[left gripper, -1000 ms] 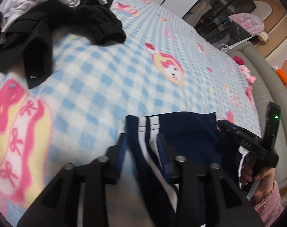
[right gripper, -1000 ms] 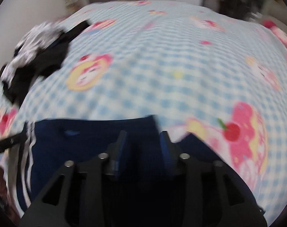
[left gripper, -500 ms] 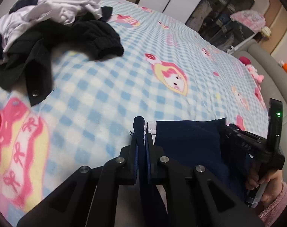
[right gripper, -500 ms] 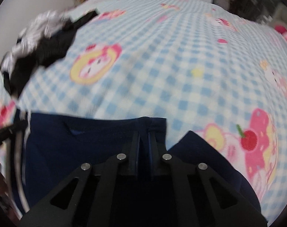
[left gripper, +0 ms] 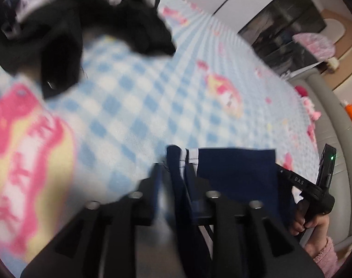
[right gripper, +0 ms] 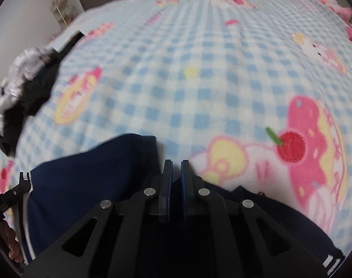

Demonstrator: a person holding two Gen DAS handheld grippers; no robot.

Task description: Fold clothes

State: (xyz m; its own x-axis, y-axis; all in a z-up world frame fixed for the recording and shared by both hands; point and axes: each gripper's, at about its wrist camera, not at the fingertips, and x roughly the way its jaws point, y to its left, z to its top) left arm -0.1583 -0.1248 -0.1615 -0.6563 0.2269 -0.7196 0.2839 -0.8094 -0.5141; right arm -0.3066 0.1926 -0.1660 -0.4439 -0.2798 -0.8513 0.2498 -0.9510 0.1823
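Your navy garment lies at the lower middle of the left-wrist frame, on the blue-checked blanket, its white-striped edge running up between the fingers. Half a second ago your left gripper was pinched flat on that edge; now its pads stand a little apart with the striped fold between them, and the blur leaves it unclear whether they bear on the cloth.

In the right-wrist view the garment has slid to the lower left. Your right gripper was clamped on the hem; now its fingers are released, a narrow gap between them and no cloth in it.

The right gripper seen at the right edge of the left-wrist view reads "DAS" on its arm. The black clothes sit blurred at the upper left.
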